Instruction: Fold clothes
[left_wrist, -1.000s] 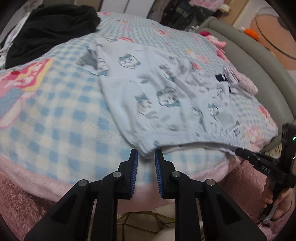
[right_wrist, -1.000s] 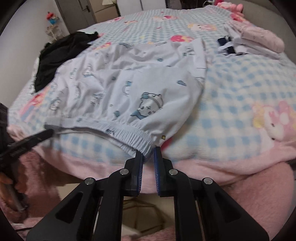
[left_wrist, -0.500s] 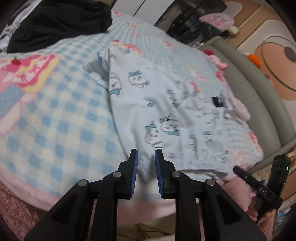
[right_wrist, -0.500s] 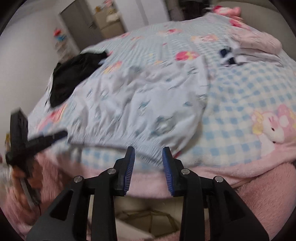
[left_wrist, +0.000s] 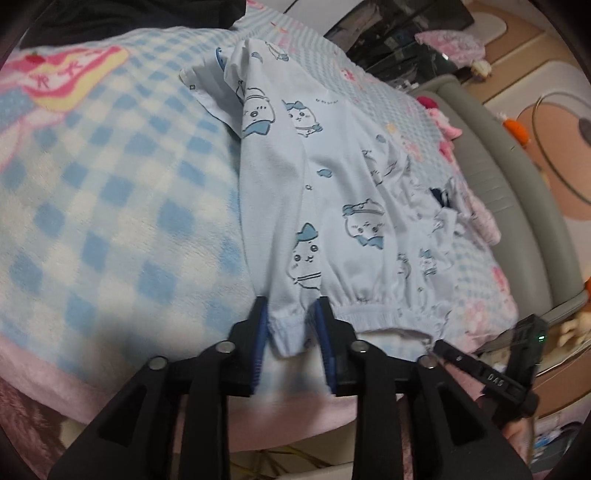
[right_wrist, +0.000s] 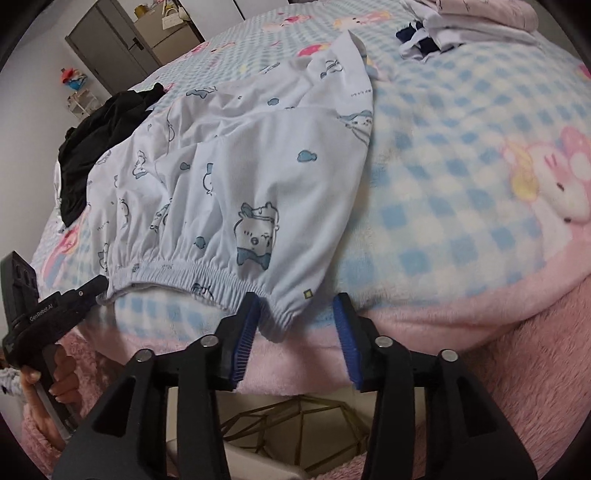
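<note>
Pale-blue shorts (left_wrist: 332, 206), far hem bunched; waistband corners btwn spread hand-held grippers' fingers.

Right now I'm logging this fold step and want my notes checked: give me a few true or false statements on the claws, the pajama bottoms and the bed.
1. Both claws are open. True: the left claw and right claw each show a gap between the blue pads.
2. The pajama bottoms lie with the elastic waistband at the near edge of the bed. True.
3. The pajama bottoms are plain pink. False: they are light blue with cartoon animal prints.
4. A black garment lies on the blanket beyond the bottoms. True.
5. The blanket is solid grey. False: it is blue-and-white checked with a pink border.
</note>
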